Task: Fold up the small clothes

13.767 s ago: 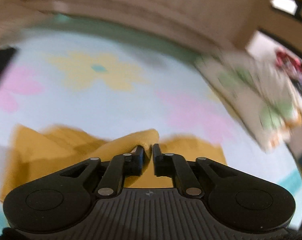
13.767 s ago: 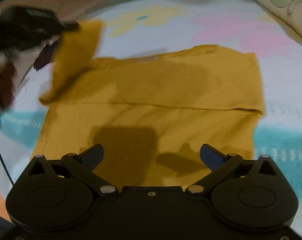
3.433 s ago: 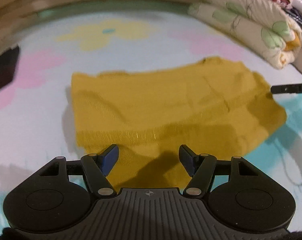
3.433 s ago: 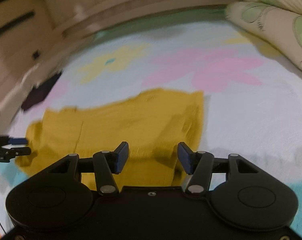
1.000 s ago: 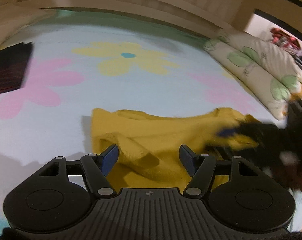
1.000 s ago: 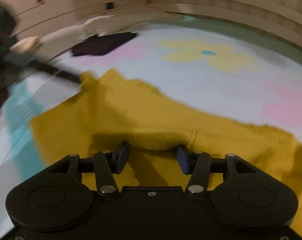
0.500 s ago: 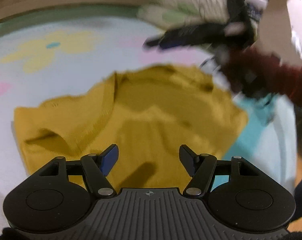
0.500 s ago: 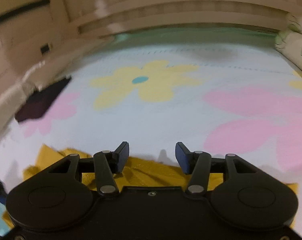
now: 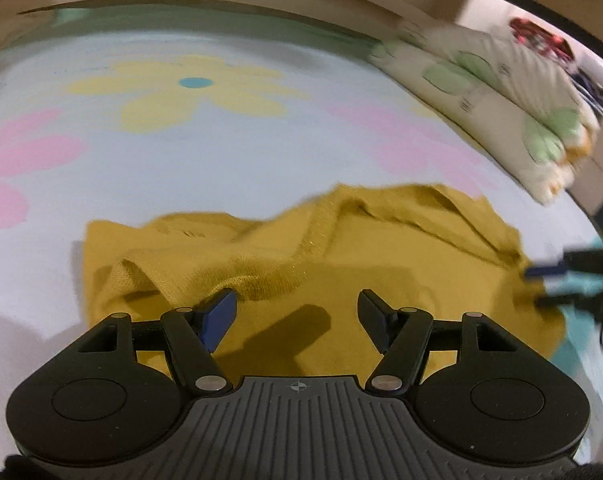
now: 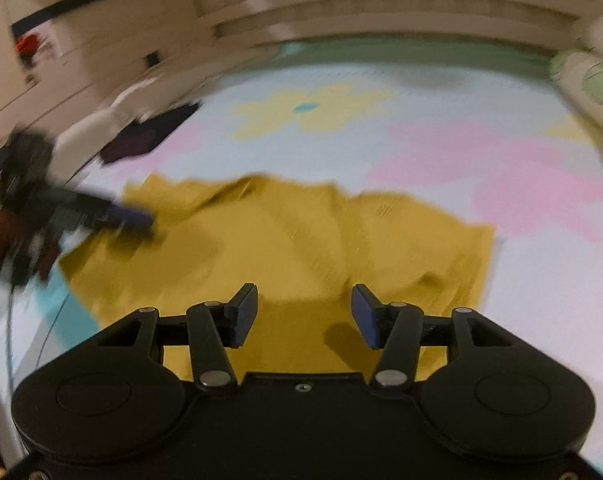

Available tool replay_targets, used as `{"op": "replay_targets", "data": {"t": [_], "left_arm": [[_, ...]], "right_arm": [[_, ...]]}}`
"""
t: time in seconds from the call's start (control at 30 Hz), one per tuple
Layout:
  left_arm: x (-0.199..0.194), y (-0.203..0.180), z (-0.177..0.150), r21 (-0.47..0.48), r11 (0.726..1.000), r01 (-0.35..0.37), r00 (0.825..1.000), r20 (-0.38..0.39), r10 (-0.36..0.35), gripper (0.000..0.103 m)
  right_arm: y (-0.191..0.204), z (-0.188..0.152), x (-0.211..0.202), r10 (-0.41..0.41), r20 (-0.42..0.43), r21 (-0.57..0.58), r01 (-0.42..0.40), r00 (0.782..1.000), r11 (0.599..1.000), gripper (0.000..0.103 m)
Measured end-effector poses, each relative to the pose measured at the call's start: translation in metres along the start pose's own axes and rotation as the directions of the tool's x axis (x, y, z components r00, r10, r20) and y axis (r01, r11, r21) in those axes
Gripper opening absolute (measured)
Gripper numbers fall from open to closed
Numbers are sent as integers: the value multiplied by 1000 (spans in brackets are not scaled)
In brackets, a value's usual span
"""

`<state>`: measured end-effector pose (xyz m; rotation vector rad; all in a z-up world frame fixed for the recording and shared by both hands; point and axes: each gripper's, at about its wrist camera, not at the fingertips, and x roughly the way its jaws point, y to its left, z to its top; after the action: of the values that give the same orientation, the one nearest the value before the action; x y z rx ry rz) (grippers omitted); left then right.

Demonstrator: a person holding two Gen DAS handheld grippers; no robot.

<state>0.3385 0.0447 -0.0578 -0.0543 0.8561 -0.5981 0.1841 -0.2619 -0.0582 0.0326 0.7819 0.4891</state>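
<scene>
A mustard-yellow small garment [image 9: 301,256] lies rumpled on the flowered sheet, with a raised fold across its far side. My left gripper [image 9: 297,308] hovers over its near part, open, with nothing between the fingers. In the left wrist view my right gripper [image 9: 541,286] shows blurred at the garment's right edge. The right wrist view has the garment [image 10: 301,240] spread ahead. My right gripper [image 10: 303,304] stands open above its near edge and holds nothing. The left gripper [image 10: 133,216] appears blurred at the garment's left corner.
A pale blue sheet [image 9: 221,152] with yellow and pink flowers lies under everything. A folded leaf-print quilt [image 9: 501,112] sits at the right. A dark cloth [image 10: 149,136] lies at the far left by the wooden bed frame [image 10: 381,12]. A dark red sleeve [image 10: 5,236] shows behind the left gripper.
In the left view the right gripper dropped from above the garment's far side to its right edge. The right view swung from bare sheet back over the garment. Both grippers stayed open.
</scene>
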Motion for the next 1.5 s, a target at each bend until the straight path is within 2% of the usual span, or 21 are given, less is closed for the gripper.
{"op": "replay_targets", "data": {"t": [0.13, 0.23, 0.3, 0.37, 0.5, 0.53, 0.6, 0.67, 0.83, 0.93, 1.0, 1.07, 1.17, 1.23, 1.27, 1.33, 1.4, 1.5], "left_arm": [[11, 12, 11, -3, 999, -38, 999, 3, 38, 65], [18, 24, 23, -21, 998, -66, 998, 6, 66, 65], [21, 32, 34, -48, 994, -97, 995, 17, 98, 65], [20, 41, 42, -78, 987, -144, 989, 27, 146, 65], [8, 50, 51, -162, 946, -281, 956, 39, 291, 65], [2, 50, 50, -177, 943, -281, 954, 52, 294, 65], [-10, 45, 45, -189, 958, -216, 969, 79, 234, 65], [-18, 34, 34, -169, 969, -181, 978, 70, 195, 66], [-25, 11, -1, -84, 986, -145, 989, 9, 147, 66], [-16, 3, -20, 3, 984, -176, 983, -49, 176, 67], [-25, -4, -39, 75, 980, -187, 981, -39, 190, 67], [-36, -11, -53, 125, 977, -174, 983, -42, 181, 68], [-50, -16, -68, 174, 973, -153, 984, -70, 167, 68], [-57, -21, -73, 202, 969, -145, 980, -105, 169, 73], [-59, -20, -74, 189, 972, -143, 977, -127, 168, 75], [-60, -13, -74, 82, 989, -119, 969, -209, 134, 77], [-67, -6, -75, -9, 994, -107, 971, -216, 103, 77], [-69, -2, -75, -126, 986, -107, 967, -245, 74, 77]], "right_arm": [[0, 0, 24, 13, -30, -37, -14, 999, 999, 59], [-13, 19, 38, -23, 0, -36, 23, 1000, 999, 59], [-26, 35, 47, -71, 26, -19, 72, 997, 997, 59], [-42, 53, 56, -153, 49, 3, 153, 987, 988, 59], [-64, 79, 58, -301, 87, 79, 295, 950, 952, 59], [-65, 83, 53, -318, 109, 93, 308, 942, 947, 59], [-60, 85, 42, -290, 146, 89, 280, 946, 956, 59], [-49, 79, 31, -240, 154, 51, 235, 958, 971, 60], [-15, 50, 30, -139, 76, -62, 144, 987, 988, 64], [-8, 31, 44, -158, -4, -121, 156, 987, 980, 66], [-10, 18, 48, -187, -43, -126, 180, 982, 976, 67], [-12, 5, 41, -195, -15, -137, 191, 981, 972, 69], [-16, 4, 32, -208, -24, -131, 203, 978, 970, 69], [-17, 11, 27, -220, -44, -116, 214, 975, 970, 69], [-20, 11, 21, -224, -47, -94, 219, 973, 971, 69], [-25, 12, 8, -205, -39, -16, 205, 978, 979, 71], [-32, 11, -3, -154, -43, 92, 157, 987, 983, 71], [-46, 7, -15, -93, -80, 245, 110, 992, 963, 71]]}}
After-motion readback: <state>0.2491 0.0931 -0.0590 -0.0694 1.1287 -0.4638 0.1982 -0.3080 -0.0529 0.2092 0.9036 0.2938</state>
